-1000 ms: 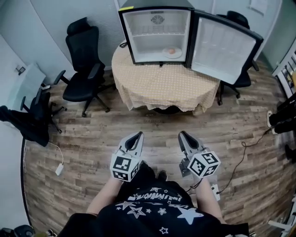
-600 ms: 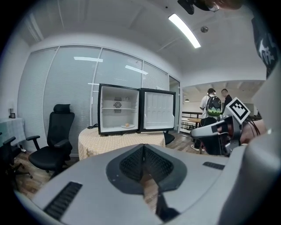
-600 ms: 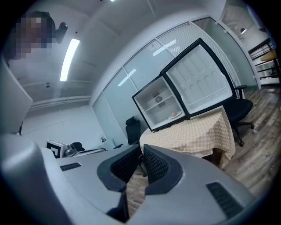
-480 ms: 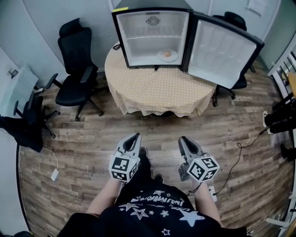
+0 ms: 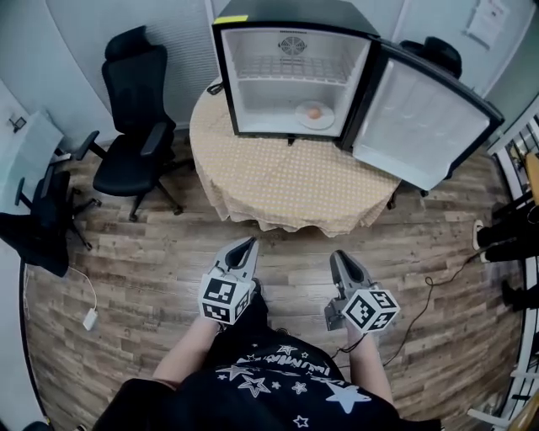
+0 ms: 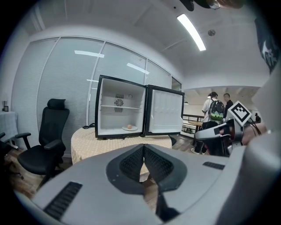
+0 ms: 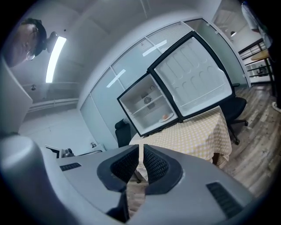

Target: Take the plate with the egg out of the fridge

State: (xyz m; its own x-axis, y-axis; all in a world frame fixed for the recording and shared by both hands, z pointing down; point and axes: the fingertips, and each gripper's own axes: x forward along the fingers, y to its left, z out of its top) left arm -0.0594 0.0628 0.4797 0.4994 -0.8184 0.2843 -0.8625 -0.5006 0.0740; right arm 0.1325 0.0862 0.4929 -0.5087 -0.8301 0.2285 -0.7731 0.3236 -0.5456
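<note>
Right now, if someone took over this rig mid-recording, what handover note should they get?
Left claw: shut, empty. Right claw: shut, empty. Both are held low, short of the table.
Fridge stands on the table with its door open; the plate with the egg sits on the bottom, right side.
Done: door open. Left: approach, open a claw, grip the plate, bring it out.

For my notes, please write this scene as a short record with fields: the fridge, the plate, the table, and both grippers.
fridge: small black fridge, door open, standing on the table
plate: round white plate with one egg, on the fridge's floor, right side
table: round table with yellow dotted cloth
left gripper: shut, empty, short of the table
right gripper: shut, empty, short of the table
</note>
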